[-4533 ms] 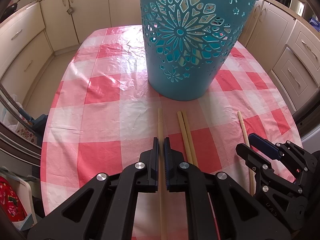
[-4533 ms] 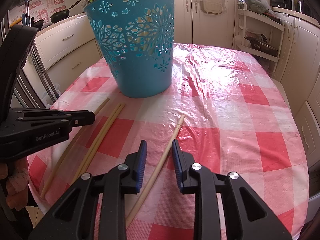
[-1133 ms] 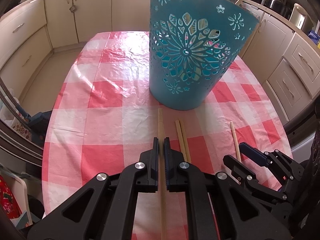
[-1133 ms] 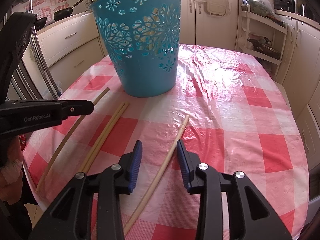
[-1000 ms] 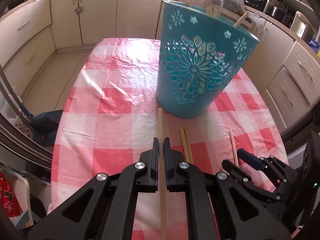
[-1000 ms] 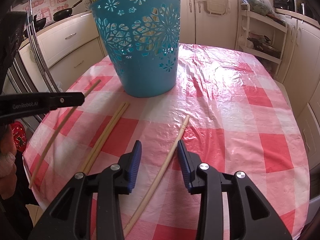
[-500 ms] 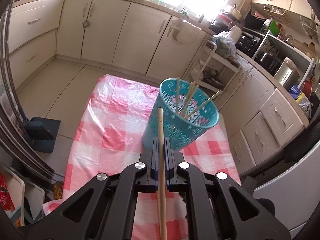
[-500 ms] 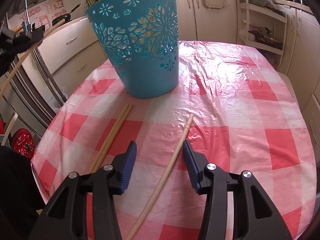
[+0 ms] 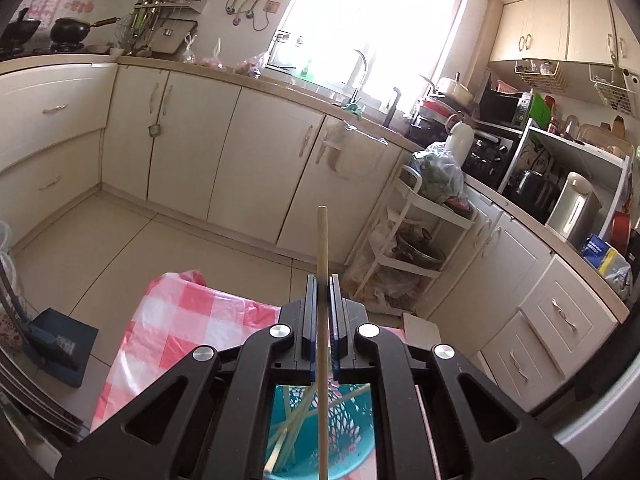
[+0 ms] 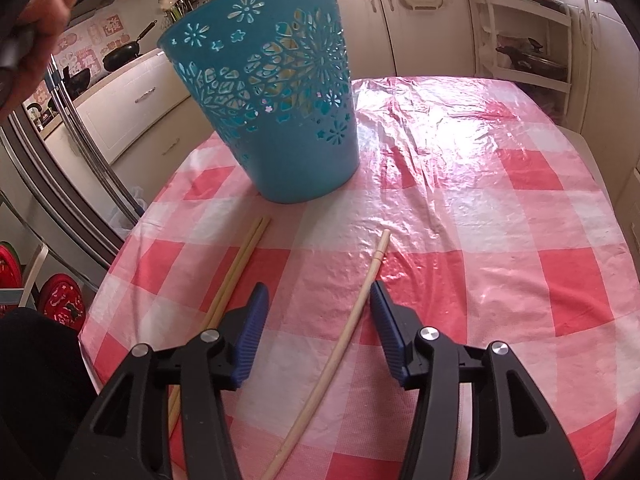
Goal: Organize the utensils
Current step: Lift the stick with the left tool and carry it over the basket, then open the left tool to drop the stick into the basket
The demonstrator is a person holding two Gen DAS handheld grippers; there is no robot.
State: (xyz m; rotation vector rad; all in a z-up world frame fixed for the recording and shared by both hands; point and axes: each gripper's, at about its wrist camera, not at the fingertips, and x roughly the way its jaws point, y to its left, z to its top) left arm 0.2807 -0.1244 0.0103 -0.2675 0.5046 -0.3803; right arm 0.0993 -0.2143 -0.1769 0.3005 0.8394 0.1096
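In the left wrist view my left gripper [image 9: 322,280] is shut on a wooden chopstick [image 9: 322,232], held high in the air. The teal cut-out basket [image 9: 348,440] shows below through the gripper's frame, with several chopsticks inside. In the right wrist view the basket [image 10: 272,92] stands upright on the checked tablecloth [image 10: 480,200]. My right gripper [image 10: 319,292] hovers low over the table and its jaws are opening. A single chopstick [image 10: 360,304] lies on the cloth between them, close to the right finger, untouched. A pair of chopsticks [image 10: 240,264] lies to the left.
A person's hand [image 10: 40,12] is at the top left of the right wrist view, above the basket. Kitchen cabinets [image 9: 248,160] and a white rack [image 9: 412,232] surround the table. A fridge door [image 10: 60,168] stands close to the table's left edge.
My left gripper has lifted its chopstick off the table to high above the basket. My right gripper stayed in place and its jaws have spread wider around the single chopstick.
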